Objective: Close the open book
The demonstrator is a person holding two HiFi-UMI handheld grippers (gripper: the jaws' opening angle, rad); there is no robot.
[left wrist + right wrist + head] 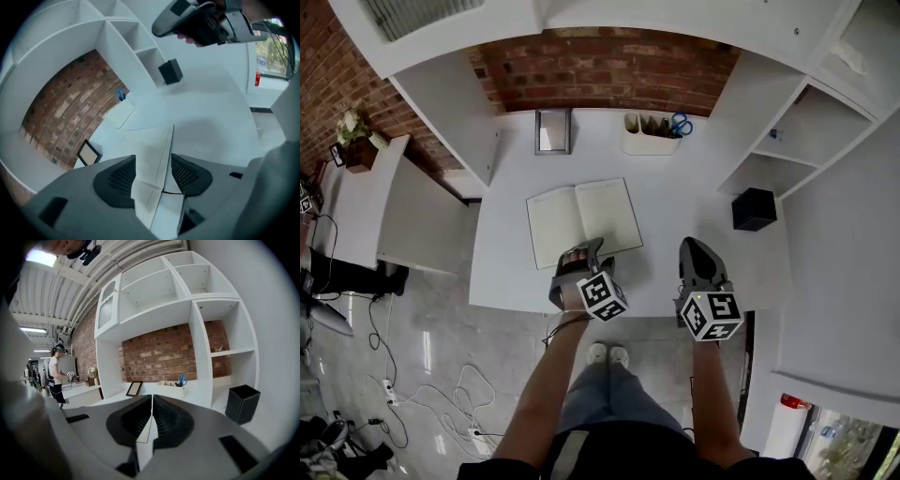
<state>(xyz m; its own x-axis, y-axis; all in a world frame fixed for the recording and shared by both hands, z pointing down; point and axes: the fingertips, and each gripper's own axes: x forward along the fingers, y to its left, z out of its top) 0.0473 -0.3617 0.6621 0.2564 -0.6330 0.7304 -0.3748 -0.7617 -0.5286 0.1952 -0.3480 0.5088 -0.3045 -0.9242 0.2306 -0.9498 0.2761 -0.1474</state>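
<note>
The open book [581,220] lies flat on the white table [675,202], pale pages up. In the left gripper view the book [150,150] runs away from me, its centre fold between the jaws. My left gripper [586,249] is at the book's near edge, around the fold. Its jaws [153,157] stand open, one on each side of the lower pages, and a thin red ribbon crosses the gap. My right gripper [692,247] hovers over bare table to the right of the book, its jaws [152,397] shut with nothing between them.
At the back of the table stand a picture frame [553,130] and a white pen holder [651,133] with scissors. A black box [754,208] sits at the right by the white shelves. A person [55,372] stands far left in the right gripper view.
</note>
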